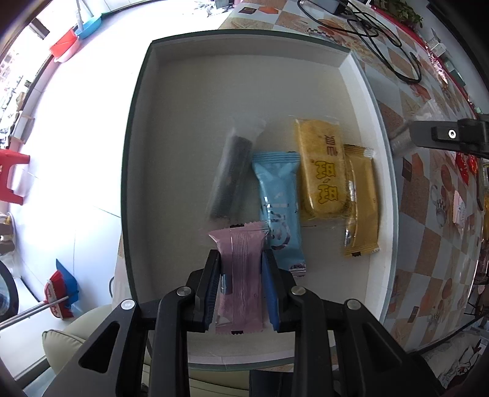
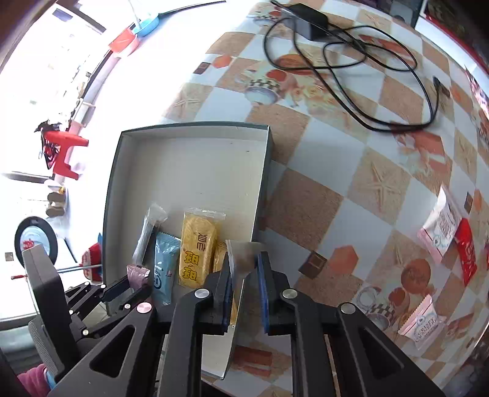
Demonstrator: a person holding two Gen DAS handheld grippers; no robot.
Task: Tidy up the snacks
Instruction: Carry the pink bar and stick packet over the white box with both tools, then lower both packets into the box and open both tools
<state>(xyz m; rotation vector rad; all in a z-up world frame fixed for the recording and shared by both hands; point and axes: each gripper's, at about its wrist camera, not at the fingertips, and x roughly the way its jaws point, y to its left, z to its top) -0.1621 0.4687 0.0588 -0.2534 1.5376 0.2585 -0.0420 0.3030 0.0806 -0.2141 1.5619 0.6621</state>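
Observation:
A shallow grey box point(image 1: 360, 100) on the table holds a dark snack stick point(image 1: 230, 177), a blue packet point(image 1: 279, 207), a yellow cracker pack point(image 1: 321, 171) and a gold packet point(image 1: 362, 207). My left gripper point(image 1: 241, 268) is shut on a pink snack packet point(image 1: 241, 274), held over the box's near part beside the blue packet. My right gripper point(image 2: 244, 274) is shut on a clear-wrapped snack point(image 2: 243, 259) above the box's right wall point(image 2: 259, 195). The left gripper with the pink packet point(image 2: 138, 274) shows in the right wrist view.
More snack packets lie on the patterned tablecloth at right: pink-white ones point(image 2: 443, 229) point(image 2: 424, 323) and a red one point(image 2: 466, 253). A black charger with cable point(image 2: 308, 21) lies at the far side. The table edge runs along the box's left side; a red stool point(image 2: 65, 146) stands on the floor.

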